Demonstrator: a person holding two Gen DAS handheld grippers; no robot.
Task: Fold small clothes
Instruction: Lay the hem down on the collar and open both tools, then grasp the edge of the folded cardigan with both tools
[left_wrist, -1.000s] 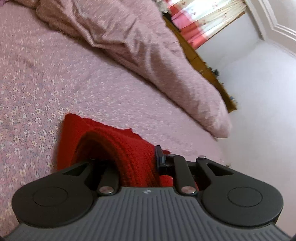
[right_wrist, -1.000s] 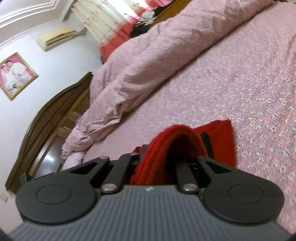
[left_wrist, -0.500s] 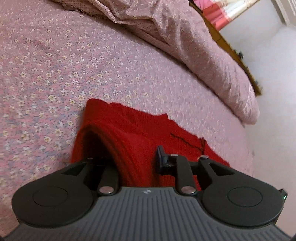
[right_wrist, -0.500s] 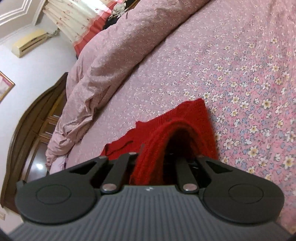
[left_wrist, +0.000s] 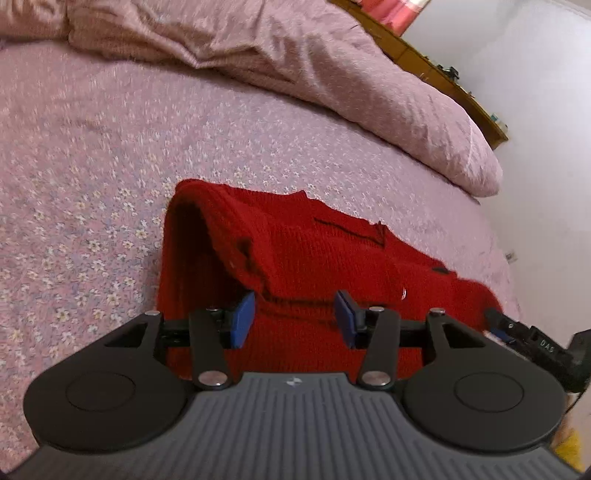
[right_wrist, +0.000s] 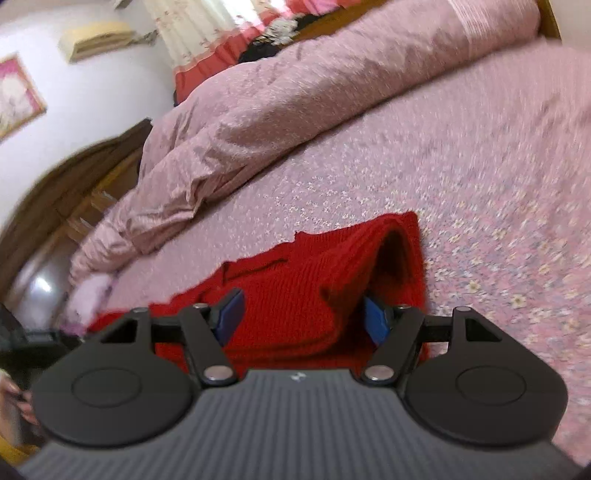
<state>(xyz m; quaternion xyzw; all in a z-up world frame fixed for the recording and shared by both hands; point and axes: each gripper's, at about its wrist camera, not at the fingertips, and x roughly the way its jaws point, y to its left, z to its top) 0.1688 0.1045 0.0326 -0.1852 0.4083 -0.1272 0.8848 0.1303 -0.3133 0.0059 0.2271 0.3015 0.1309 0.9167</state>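
L gripper (left_wrist: 293, 317): black two-finger tool w/ blue pads (left_wrist: 240, 319), jaws spread apart, nothing pinched; red ribbed knit sweater (left_wrist: 314, 254) lies betw. and just beyond the pads, near hem area right under the fingers; can't tell if the pads touch the knit. R gripper (right_wrist: 301, 319): same build, blue pads (right_wrist: 375, 321) also spread wide, not clamped on anything; red knit sits betw. them, R pad partly tucked under a raised fold of the fabric.

Sweater rests on the pink floral bedsheet (left_wrist: 92, 184), near the bed's front edge; folded over on itself, top layer lying on the lower one; outer side edges stand up in a rounded hollow fold, seen at L side in L wrist view, at R side in R wrist view (right_wrist: 399, 254). Far edge uneven, a notch and a dark seam line showing across the upper layer; a small dark button-like spot near the R end in L wrist view, too small to be sure.

Other gripper's black body (left_wrist: 535, 347) shows at far R of L wrist view, beside the sweater's end.

Further back: crumpled pink duvet (left_wrist: 295, 55) heaped along the bed's far side; beyond it brown wooden bed frame (left_wrist: 443, 77), white wall; in R wrist view red-and-cream curtain (right_wrist: 207, 40), wall AC unit (right_wrist: 96, 37), framed picture (right_wrist: 16, 96); R view blurred.
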